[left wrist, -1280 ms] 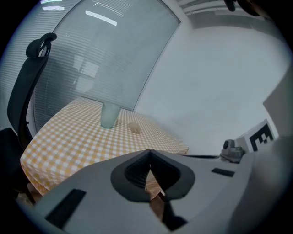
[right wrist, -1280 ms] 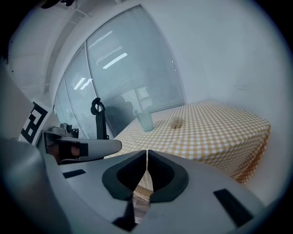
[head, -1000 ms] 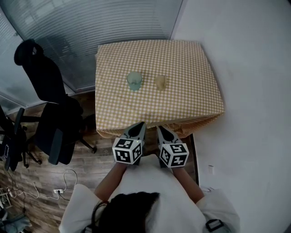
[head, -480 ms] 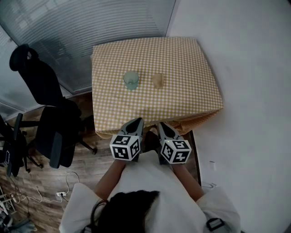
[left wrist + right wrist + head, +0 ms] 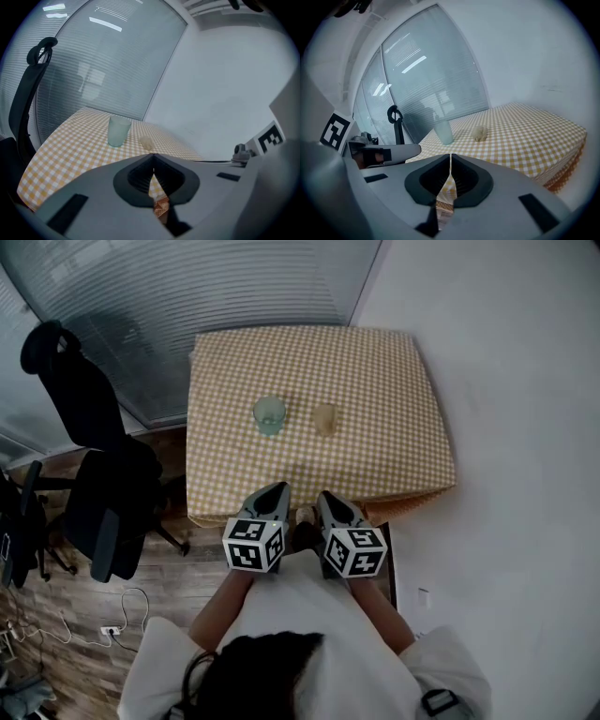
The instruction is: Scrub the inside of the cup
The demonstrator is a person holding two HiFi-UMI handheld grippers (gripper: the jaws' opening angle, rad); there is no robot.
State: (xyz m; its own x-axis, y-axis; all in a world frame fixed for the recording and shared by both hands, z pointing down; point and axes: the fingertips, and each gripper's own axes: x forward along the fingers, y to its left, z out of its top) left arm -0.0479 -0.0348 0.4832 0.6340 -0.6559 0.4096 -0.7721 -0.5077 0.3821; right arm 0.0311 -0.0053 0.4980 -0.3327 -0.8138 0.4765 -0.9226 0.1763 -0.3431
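Observation:
A pale green translucent cup [image 5: 269,414] stands upright on the yellow checked tablecloth [image 5: 375,371], left of the middle. A small beige sponge-like lump [image 5: 325,418] lies to its right. The cup [image 5: 117,131] [image 5: 444,131] and the lump [image 5: 146,142] [image 5: 479,133] show in both gripper views, well ahead of the jaws. My left gripper [image 5: 275,493] and right gripper [image 5: 327,499] hang side by side at the table's near edge, short of both objects. Both are shut with nothing between their jaws.
A black office chair [image 5: 89,437] stands left of the table on the wooden floor [image 5: 56,606]. A white wall [image 5: 506,381] runs along the right side, and blinds over a window [image 5: 187,287] are behind the table. A cable and power strip [image 5: 112,629] lie on the floor.
The view has shifted slightly; the grippers have stayed together near the table's front edge, drifting a little left and toward me. Cup and lump have not moved.

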